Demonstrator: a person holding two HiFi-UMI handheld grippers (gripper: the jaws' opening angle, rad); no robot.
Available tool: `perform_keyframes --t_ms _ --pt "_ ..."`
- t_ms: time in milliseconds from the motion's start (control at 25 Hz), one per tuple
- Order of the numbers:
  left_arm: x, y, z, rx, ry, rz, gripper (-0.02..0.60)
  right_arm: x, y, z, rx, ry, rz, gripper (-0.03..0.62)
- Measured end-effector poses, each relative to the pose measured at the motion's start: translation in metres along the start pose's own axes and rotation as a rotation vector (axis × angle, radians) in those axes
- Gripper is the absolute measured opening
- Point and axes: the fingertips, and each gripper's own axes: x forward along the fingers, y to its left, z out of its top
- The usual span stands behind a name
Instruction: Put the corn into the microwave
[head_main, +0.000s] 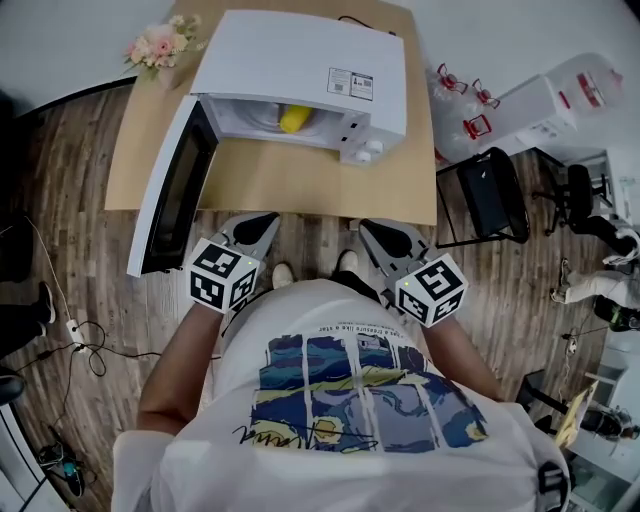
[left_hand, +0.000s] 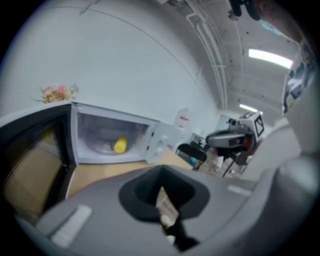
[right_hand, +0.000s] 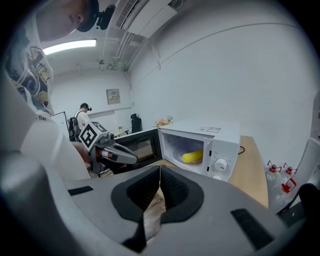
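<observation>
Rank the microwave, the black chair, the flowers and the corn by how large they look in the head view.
1. microwave, by far the largest, with its door open
2. black chair, which stands on the floor, farther from the camera
3. flowers
4. corn, smallest; only part of it shows inside the microwave

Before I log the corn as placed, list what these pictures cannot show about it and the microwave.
Head view: the top of the microwave hides most of the corn and the cavity floor.
Left gripper view: blur hides what the corn rests on.
Head view: print on the label is too small to read.
</observation>
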Motion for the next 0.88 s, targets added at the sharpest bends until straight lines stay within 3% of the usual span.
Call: perform_keyframes --t_ms 880 --pt "-0.006 0.0 -0.008 -0.002 -0.002 0.001 0.009 0.004 0.012 -0.001 -0.039 0.004 0.004 0.009"
